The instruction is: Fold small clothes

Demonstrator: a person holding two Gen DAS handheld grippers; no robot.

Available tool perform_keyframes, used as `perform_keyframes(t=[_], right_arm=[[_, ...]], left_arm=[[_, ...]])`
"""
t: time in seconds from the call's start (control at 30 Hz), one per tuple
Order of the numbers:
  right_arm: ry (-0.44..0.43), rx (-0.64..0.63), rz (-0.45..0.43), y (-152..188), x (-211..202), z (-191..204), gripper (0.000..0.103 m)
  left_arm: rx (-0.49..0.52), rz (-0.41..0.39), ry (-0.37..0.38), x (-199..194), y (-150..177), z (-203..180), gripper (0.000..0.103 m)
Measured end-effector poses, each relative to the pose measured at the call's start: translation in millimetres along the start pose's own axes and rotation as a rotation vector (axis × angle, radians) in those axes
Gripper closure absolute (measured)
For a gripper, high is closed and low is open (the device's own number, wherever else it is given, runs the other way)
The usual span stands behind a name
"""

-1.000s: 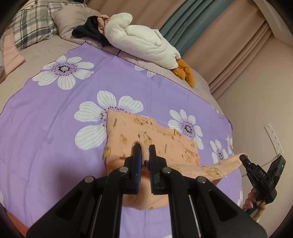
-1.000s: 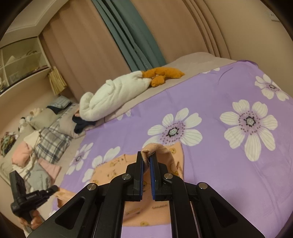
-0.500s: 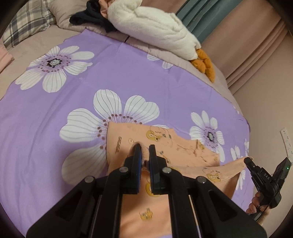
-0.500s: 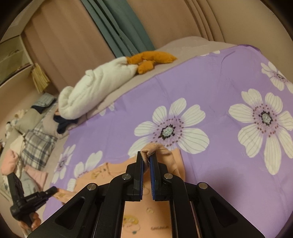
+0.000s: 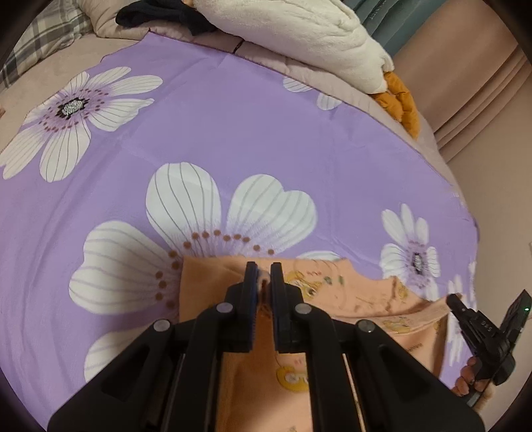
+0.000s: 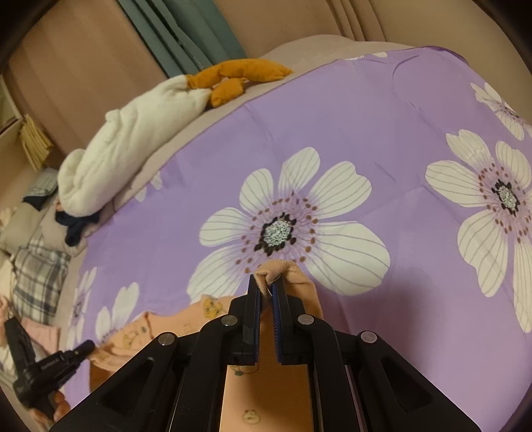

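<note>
A small peach garment [image 5: 349, 299] with yellow cartoon prints lies on the purple flowered bedspread [image 5: 232, 139]. My left gripper [image 5: 263, 275] is shut on a corner of its near edge, held low over the far edge of the cloth. My right gripper [image 6: 266, 286] is shut on the other corner of the garment [image 6: 289, 275], bunched between its pads. The held edge is stretched between both grippers, doubled over the lower layer. The right gripper shows in the left wrist view [image 5: 465, 312], the left gripper in the right wrist view [image 6: 79, 349].
A white plush goose [image 5: 299, 30] with orange feet [image 5: 399, 99] lies along the far side of the bed. Dark clothes [image 5: 159, 13], a plaid pillow [image 6: 36, 279] and pink cloth [image 6: 43, 335] lie beyond. Curtains [image 6: 186, 33] and a wall stand behind the bed.
Both grippers have carried the held edge of the garment forward and down over the rest of it, toward its far edge. Both stayed shut.
</note>
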State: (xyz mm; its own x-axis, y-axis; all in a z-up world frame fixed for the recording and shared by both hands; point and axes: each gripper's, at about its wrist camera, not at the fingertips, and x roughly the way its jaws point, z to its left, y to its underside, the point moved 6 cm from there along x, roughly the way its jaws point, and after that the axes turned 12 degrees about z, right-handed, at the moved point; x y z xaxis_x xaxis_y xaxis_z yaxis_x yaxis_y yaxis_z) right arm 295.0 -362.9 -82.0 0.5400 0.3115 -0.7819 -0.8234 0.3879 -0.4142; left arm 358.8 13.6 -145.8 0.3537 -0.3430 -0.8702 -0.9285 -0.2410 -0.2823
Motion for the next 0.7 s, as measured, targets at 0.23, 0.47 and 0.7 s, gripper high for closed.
perform_keyframes(t=[0.23,0.47,0.7], right_arm=[[0.033,0.011,0.034,-5.1,20.1,-4.1,0.095],[0.086,0.014,-0.017,-18.8,4.2,-13.9,0.093],[0.074,-0.009,-0.015,-18.8,-11.8,-25.0,0.061]], left_arm=[[-0.010,0.029,-0.009,18.9,-9.1,10.0,0.095],[-0.043,0.008,0.012,11.0,-18.1,18.4,0.094],[-0.009,-0.014,0.022,-11.1,-9.2,22.1,0.059]])
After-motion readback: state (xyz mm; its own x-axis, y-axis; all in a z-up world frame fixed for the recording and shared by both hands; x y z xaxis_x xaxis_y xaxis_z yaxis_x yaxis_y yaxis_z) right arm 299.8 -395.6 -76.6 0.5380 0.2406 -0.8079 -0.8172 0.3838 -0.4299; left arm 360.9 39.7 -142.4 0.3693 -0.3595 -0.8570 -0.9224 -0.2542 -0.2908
